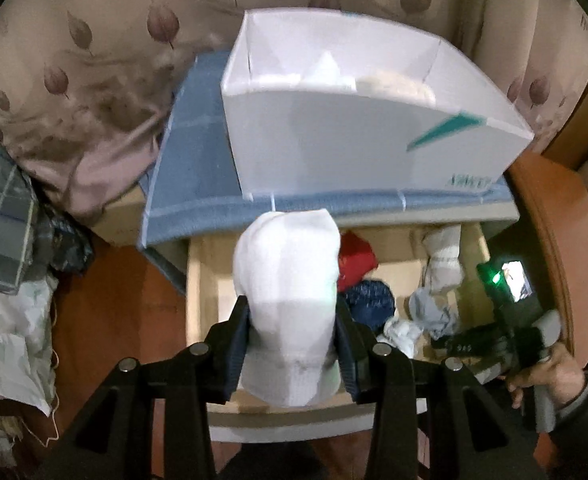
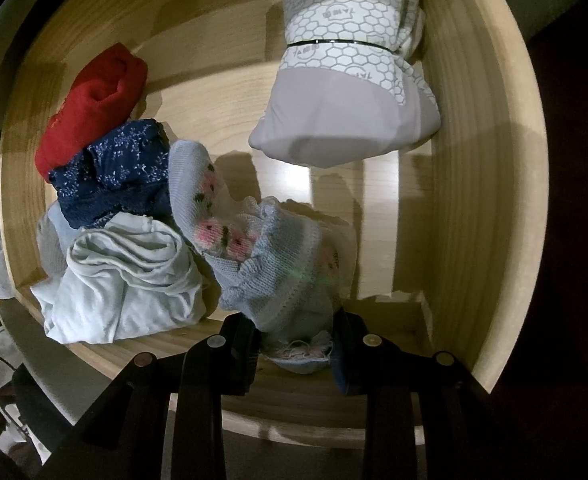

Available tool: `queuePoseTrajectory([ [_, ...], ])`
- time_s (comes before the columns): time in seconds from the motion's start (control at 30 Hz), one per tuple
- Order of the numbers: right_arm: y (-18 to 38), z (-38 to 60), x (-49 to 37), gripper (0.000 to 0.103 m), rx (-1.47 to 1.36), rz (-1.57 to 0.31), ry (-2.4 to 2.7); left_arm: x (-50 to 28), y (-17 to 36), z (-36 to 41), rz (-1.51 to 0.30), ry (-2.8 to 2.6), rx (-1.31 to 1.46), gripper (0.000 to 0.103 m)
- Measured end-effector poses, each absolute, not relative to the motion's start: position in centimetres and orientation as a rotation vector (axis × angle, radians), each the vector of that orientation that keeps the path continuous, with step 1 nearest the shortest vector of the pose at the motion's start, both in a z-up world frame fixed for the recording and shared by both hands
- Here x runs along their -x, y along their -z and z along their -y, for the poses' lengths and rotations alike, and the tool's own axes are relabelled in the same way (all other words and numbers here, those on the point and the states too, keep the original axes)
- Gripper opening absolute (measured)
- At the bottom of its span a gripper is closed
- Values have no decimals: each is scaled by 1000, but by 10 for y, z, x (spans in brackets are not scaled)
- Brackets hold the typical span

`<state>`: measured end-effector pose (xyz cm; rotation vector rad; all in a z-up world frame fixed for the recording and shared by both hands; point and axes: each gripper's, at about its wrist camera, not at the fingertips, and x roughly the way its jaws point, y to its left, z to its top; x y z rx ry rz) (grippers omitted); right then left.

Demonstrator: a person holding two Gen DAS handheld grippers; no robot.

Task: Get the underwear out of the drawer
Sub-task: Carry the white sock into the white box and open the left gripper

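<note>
My left gripper (image 1: pixel 292 332) is shut on a rolled white piece of underwear (image 1: pixel 289 280), held above the open wooden drawer (image 1: pixel 197 280). Behind it a white box (image 1: pixel 334 140) stands on a blue cloth. Down in the drawer, my right gripper (image 2: pixel 296 344) is shut on a light blue knitted garment (image 2: pixel 269 276) with pink flowers. Beside that lie a pale crumpled garment (image 2: pixel 125 280), a navy speckled roll (image 2: pixel 113 172) and a red roll (image 2: pixel 93 100). A grey and white honeycomb-patterned bundle (image 2: pixel 354 80) leans at the drawer's far right.
A leaf-patterned curtain (image 1: pixel 93 60) hangs behind the box. Checked fabric and plastic bags (image 1: pixel 5 260) pile up at the left. A hand (image 1: pixel 554 368) holds the right gripper's body at lower right in the left wrist view. The drawer's wooden wall (image 2: pixel 474 160) curves along the right.
</note>
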<state>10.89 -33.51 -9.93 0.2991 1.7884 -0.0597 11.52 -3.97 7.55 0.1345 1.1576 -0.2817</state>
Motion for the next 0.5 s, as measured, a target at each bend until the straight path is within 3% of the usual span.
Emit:
queuePoseTrajectory([
  [0.3, 100, 333, -109, 27, -303, -1788, 61, -146, -143, 42, -1008, 251, -149, 40],
  [0.5, 98, 336, -107, 27, -322, -1767, 70, -177, -159, 58, -951, 230, -177, 40],
])
